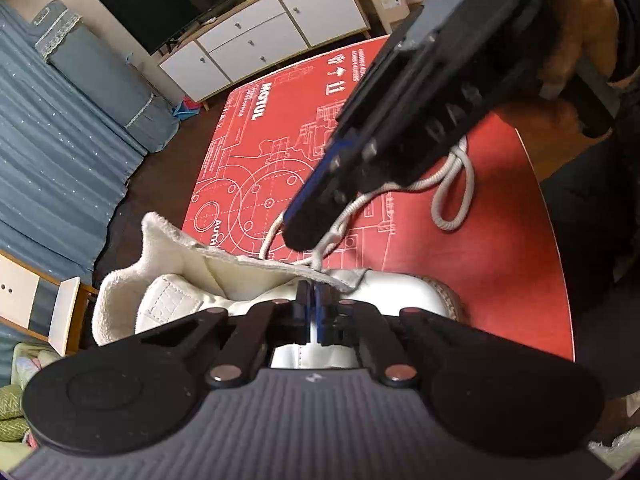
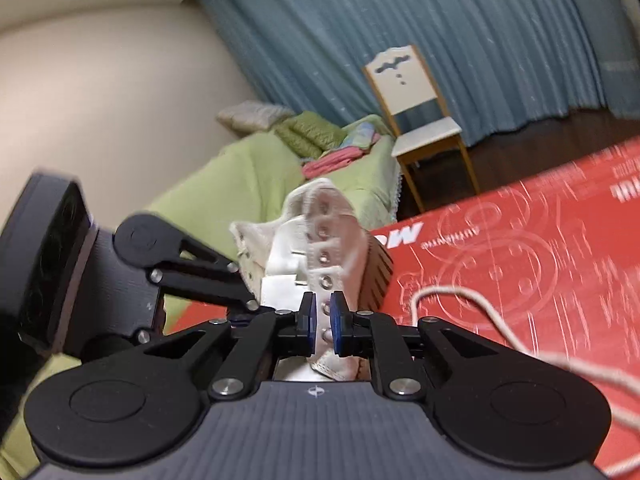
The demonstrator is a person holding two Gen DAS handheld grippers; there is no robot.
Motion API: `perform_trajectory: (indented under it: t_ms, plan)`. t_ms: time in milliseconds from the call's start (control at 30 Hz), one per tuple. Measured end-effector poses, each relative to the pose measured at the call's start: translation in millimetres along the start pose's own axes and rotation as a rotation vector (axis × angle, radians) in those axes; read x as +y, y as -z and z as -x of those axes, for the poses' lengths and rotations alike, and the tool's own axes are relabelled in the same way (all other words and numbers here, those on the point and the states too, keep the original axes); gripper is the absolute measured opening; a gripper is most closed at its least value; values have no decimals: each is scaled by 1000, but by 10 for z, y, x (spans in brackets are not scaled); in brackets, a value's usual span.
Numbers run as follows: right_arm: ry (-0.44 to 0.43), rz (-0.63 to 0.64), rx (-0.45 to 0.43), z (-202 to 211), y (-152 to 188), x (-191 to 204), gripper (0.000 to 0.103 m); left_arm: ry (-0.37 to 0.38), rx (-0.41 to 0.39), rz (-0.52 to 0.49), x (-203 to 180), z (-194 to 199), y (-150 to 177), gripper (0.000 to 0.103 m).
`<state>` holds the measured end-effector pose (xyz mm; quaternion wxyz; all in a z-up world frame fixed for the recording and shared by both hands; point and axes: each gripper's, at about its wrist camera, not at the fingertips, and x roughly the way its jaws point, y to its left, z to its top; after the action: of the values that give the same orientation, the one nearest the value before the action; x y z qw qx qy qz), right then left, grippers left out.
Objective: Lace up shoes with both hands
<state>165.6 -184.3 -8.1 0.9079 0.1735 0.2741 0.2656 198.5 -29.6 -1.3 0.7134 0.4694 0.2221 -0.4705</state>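
A: Right, we've got the left gripper (image 1: 313, 300) angled steeply down over the white leather high-top shoe (image 1: 256, 292), which stands on the red mat printed with white technical drawings (image 1: 500, 280).

B: And from that left wrist camera we see the right gripper (image 1: 308, 236) coming in from the upper right, tips low by the shoe's collar, a hand (image 1: 576, 40) wrapped round its handle.

A: We only get that from this side. We also see the off-white braided shoelace (image 1: 452, 184) looping across the mat behind the right gripper and running down towards the shoe's top edge.

B: Switch to the right wrist view and we get the row of metal eyelets (image 2: 326, 257) up the shoe's flap instead, a little blurred, with the left gripper (image 2: 240, 316) off to the left, its tips hidden behind our own linkage.

A: Grip check. The left one's blue pads (image 1: 319, 304) are pressed together, clenched; whether the lace is pinched in there, we can't tell.

B: On the right gripper (image 2: 321, 318) we see a clear gap between the pads, released, the eyelet flap showing through the gap and nothing held. The lace (image 2: 460, 294) trails loose over the mat to its right.
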Motion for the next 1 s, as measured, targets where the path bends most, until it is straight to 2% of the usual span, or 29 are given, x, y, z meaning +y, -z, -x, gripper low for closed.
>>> perform_trajectory:
  t_ms: [267,400,567,733,867,1000]
  plan:
    - [91,72,64,-285,-67,234,16,-24,0,23,-30,-1,7,0]
    - [138,108,67,-410,-57,355,17,-73,6,2,-124,8,-13,0]
    - [241,198,100,-552,-17,426,18,-119,22,-20,-215,47,8,0]
    - [219,164,94,-544,-35,269,18,-158,61,-24,-222,186,73,0]
    - [149,85,87,-498,-38,131,18,-160,33,26,-202,349,130,0]
    - [108,51,79,-448,-27,42,19,-191,77,-35,-287,410,145,0]
